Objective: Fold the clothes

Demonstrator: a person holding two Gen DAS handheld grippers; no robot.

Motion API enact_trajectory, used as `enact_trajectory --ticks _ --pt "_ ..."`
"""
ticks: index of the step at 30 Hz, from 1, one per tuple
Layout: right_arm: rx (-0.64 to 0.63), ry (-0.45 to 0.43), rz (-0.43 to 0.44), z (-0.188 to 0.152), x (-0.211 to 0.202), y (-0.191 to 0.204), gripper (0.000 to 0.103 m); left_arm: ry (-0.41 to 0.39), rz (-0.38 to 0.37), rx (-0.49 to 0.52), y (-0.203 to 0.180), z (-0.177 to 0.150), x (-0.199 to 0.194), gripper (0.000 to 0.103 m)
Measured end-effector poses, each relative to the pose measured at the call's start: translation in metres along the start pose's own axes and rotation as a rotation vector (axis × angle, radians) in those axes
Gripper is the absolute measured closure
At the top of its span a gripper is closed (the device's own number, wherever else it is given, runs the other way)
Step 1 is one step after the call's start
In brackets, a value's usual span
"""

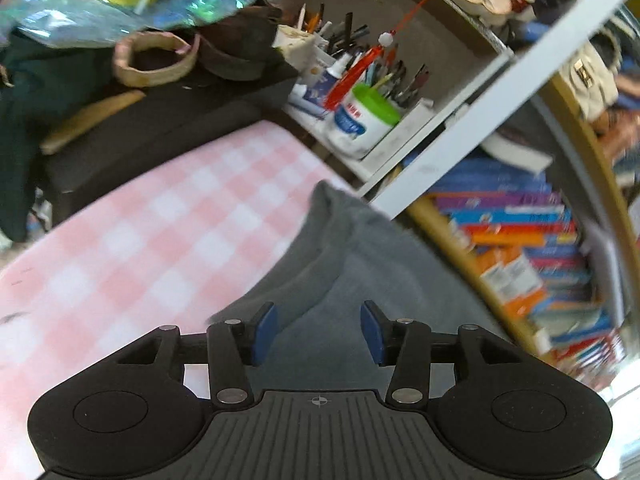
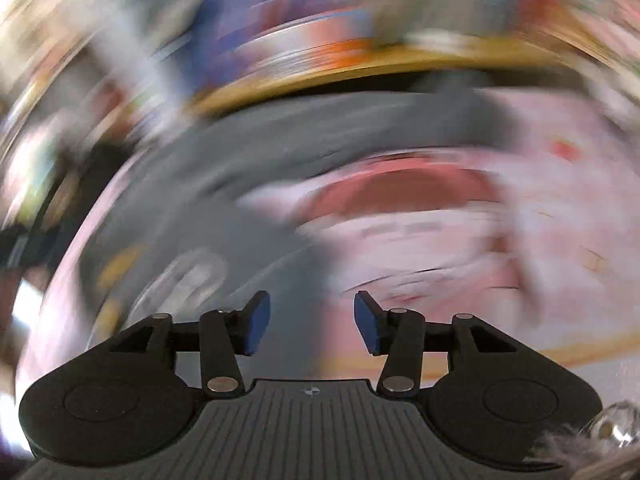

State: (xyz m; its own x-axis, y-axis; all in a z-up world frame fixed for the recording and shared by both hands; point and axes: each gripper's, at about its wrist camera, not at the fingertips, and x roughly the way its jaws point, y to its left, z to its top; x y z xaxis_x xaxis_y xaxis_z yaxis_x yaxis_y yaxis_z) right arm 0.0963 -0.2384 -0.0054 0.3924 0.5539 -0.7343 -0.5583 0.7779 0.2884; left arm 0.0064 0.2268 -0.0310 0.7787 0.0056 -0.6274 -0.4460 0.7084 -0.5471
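Checked bedding (image 1: 132, 240) in pink and white fills most of your left wrist view, and the grey garment (image 1: 360, 264) lies on it at the side nearest the bookshelf (image 1: 516, 240), rumpled, with a thick fold running up toward its far corner. Behind the bedding stands a dark seat (image 1: 152, 132) piled with cloth and a woven basket (image 1: 154, 60), and a white shelf (image 1: 384, 148) beside it carries a tub with a green lid (image 1: 366, 120) and pots of pens. Your left gripper (image 1: 319, 332) hangs over the near part of the grey garment, its blue pads (image 1: 265, 334) parted with nothing pinched between them. Your right wrist view is heavily smeared (only broad colours come through): grey cloth (image 2: 248, 168) sweeps across the left and middle, pink and white shapes to the right. Your right gripper (image 2: 312, 324) shows clearly, pads apart and holding nothing.
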Motion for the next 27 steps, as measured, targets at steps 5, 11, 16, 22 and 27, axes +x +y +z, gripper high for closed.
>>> enact_trajectory --ticks 5,11,16,22,27 --pt "-0.441 0.109 0.122 -0.025 0.024 0.104 0.043 -0.030 0.026 -0.022 0.001 -0.023 -0.018 0.053" --pt "-0.727 0.220 0.073 -0.059 0.051 0.148 0.040 -0.029 0.003 -0.045 0.006 -0.039 -0.030 0.053" --pt "-0.640 0.135 0.019 -0.047 0.039 0.128 0.085 -0.029 0.009 -0.074 0.013 -0.043 -0.033 0.053" --pt "-0.007 -0.202 -0.162 -0.015 -0.052 0.016 0.092 -0.032 0.021 -0.081 0.018 -0.041 -0.033 0.053" --pt "0.546 -0.254 -0.463 -0.060 -0.117 -0.097 0.093 -0.008 0.031 -0.080 0.019 -0.042 -0.022 0.053"
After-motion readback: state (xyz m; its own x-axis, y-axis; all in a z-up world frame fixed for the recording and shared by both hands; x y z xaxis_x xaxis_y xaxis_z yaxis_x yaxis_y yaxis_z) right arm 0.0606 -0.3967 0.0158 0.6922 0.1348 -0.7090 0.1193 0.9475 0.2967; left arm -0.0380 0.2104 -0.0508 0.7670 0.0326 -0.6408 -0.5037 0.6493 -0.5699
